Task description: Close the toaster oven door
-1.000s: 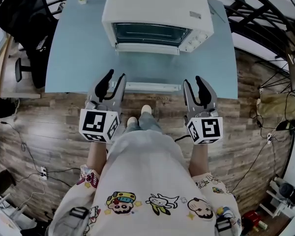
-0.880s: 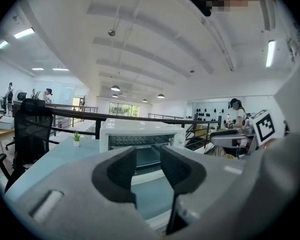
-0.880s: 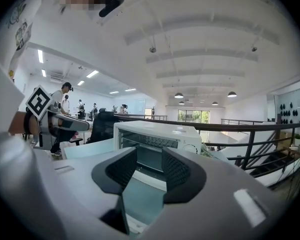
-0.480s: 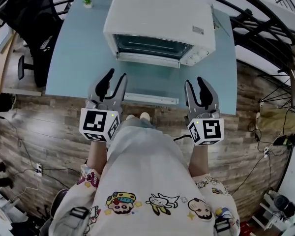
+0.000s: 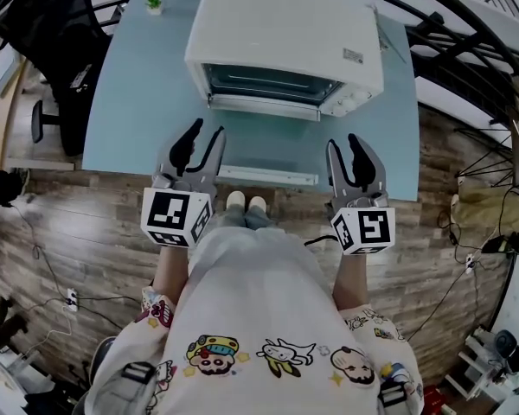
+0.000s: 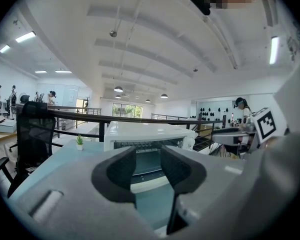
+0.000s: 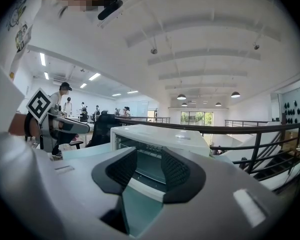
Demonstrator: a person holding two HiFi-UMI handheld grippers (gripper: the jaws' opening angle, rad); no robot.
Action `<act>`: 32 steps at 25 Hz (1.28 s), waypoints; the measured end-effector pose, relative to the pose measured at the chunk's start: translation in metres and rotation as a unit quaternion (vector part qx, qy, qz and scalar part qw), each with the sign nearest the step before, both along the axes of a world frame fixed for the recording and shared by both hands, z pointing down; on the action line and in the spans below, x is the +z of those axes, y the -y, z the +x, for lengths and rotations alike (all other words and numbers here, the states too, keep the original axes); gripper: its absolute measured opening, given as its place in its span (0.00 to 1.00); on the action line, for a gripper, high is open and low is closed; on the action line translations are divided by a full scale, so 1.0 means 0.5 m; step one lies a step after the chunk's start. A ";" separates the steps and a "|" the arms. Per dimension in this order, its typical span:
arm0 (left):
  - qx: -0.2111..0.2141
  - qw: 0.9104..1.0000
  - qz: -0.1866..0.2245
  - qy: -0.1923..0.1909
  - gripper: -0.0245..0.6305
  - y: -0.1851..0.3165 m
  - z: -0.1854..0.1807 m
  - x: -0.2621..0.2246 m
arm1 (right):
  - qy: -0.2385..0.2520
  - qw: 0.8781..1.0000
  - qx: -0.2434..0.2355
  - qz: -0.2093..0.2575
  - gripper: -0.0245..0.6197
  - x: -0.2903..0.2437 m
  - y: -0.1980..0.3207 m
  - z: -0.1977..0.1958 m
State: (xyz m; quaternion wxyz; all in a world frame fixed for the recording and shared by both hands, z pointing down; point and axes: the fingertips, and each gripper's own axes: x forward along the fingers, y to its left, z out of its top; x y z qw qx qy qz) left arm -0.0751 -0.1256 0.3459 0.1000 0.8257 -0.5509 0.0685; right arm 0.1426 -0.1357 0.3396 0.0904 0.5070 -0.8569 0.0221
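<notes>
The toaster oven (image 5: 285, 37) stands white and boxy toward the back of a pale blue table (image 5: 125, 102), its mouth facing the person. Its door (image 5: 268, 141) is down, lying flat out in front of the oven, with the long white handle (image 5: 266, 175) at the door's outer edge, on the side farthest from the oven.

The left gripper (image 5: 204, 137) is held in front of the oven, at the left end of that handle. Its jaws are spread a fair way apart and nothing is between them; its own view looks through the gap at the oven's open mouth. The right gripper (image 5: 343, 145) is at the handle's right end, below the oven's knob side, with its jaws likewise parted and empty. Both point toward the oven. Neither seems to touch the door or handle, though from above the near contact at the left is hard to judge.

Off the oven's back left corner sits a small potted plant (image 5: 153, 0) – and farther left of the oven, beyond the table, a black office chair (image 5: 43, 24) on the wooden floor (image 5: 86, 223).
</notes>
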 end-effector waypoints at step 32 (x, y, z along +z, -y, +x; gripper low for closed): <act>-0.011 0.990 -0.140 0.002 0.28 -0.102 -0.064 0.270 | -0.013 0.999 -0.012 -0.041 0.27 0.063 -0.014 -0.038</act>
